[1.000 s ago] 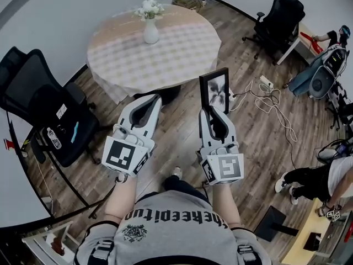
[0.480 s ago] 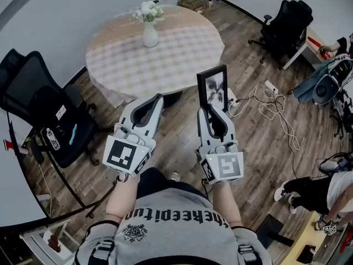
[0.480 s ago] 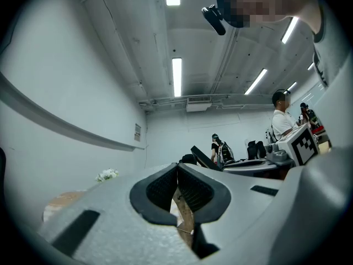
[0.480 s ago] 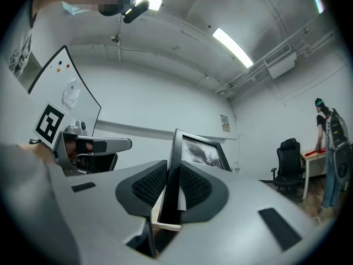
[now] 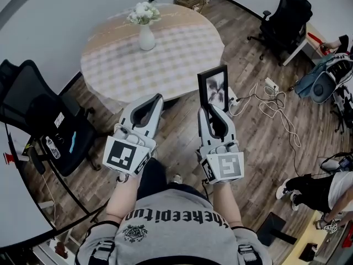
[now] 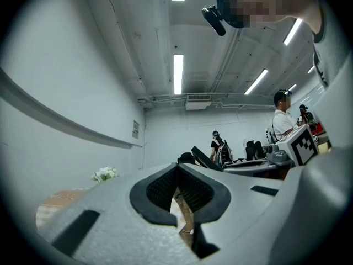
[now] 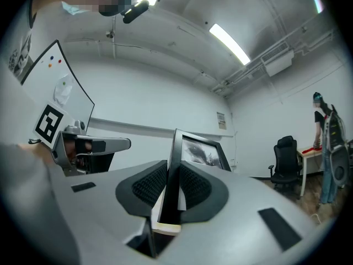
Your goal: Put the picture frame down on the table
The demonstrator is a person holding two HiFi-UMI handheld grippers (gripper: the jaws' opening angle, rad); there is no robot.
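A round table (image 5: 182, 48) under a pale checked cloth (image 5: 138, 65) stood on a wooden plank floor (image 5: 259, 142), close to a plain grey wall (image 5: 55, 10). Long strip lights (image 6: 177, 69) ran along the ceiling. A white vase (image 5: 146, 36) of white flowers (image 5: 142, 12) stood upright on the tabletop, toward its far left edge.

The picture frame (image 5: 213, 87) was not on the table. The right gripper (image 5: 213, 112) had it clamped by its bottom edge, both pads pressed against it. It was held upright in the air over the floor, just off the tabletop's near right edge and well apart from the vase. The left gripper (image 5: 156, 99) hung beside it at the tabletop's near edge, its jaw tips pressed together with nothing between them.

A black office chair (image 5: 47, 120) stood on the floor left of the table. A second black chair (image 5: 284, 15) stood beyond the table's right side, beside a desk (image 5: 300, 40). Loose white cables (image 5: 270, 101) and a power strip (image 5: 267, 83) lay on the floor to the right of the frame. A person in dark trousers (image 5: 306, 182) was further right, well apart from the table.
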